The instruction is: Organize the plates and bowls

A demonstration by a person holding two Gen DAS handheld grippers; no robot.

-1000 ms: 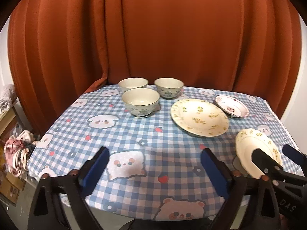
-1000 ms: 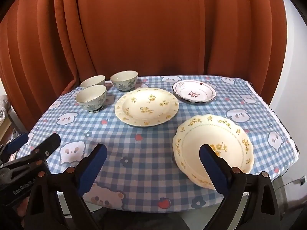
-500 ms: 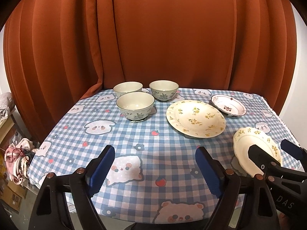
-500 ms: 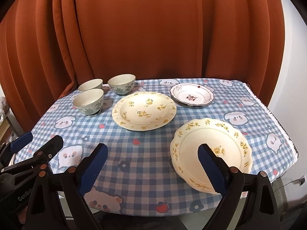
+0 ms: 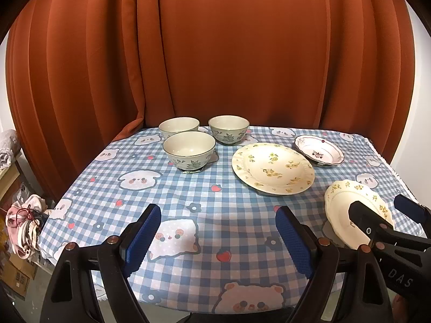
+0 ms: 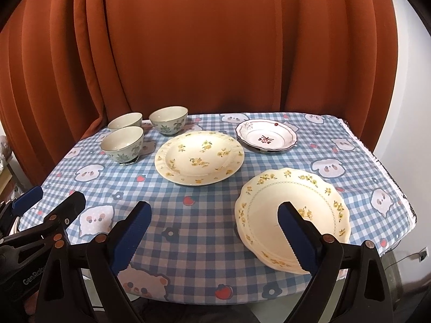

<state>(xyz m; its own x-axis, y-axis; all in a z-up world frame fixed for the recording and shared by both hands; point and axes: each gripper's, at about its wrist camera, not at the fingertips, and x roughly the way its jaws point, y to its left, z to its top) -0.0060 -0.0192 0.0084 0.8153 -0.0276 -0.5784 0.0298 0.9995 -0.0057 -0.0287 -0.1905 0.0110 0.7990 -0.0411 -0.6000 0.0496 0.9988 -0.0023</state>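
Observation:
Three green-patterned bowls (image 5: 188, 148) (image 6: 122, 142) stand close together at the back left of the checked tablecloth (image 5: 204, 188). A large plate with yellow flowers (image 5: 272, 167) (image 6: 199, 156) lies in the middle. Behind it to the right sits a small plate with a red motif (image 5: 319, 152) (image 6: 266, 137). A scalloped cream plate (image 5: 342, 202) (image 6: 282, 188) lies at the front right. My left gripper (image 5: 216, 212) (image 6: 56, 193) hovers open over the front of the cloth, holding nothing. My right gripper (image 6: 214, 206) (image 5: 378, 203) is open too, its right finger in front of the scalloped plate.
An orange curtain (image 5: 229, 53) hangs right behind the table. The cloth's front edge (image 6: 215, 298) runs just under both grippers. To the left, below the table, lie a bundle of cloth (image 5: 24, 220) and cardboard boxes. A white wall (image 6: 404, 107) borders the right side.
The left gripper's fingers drew in a little early on. Both views shifted slightly. No dish has moved.

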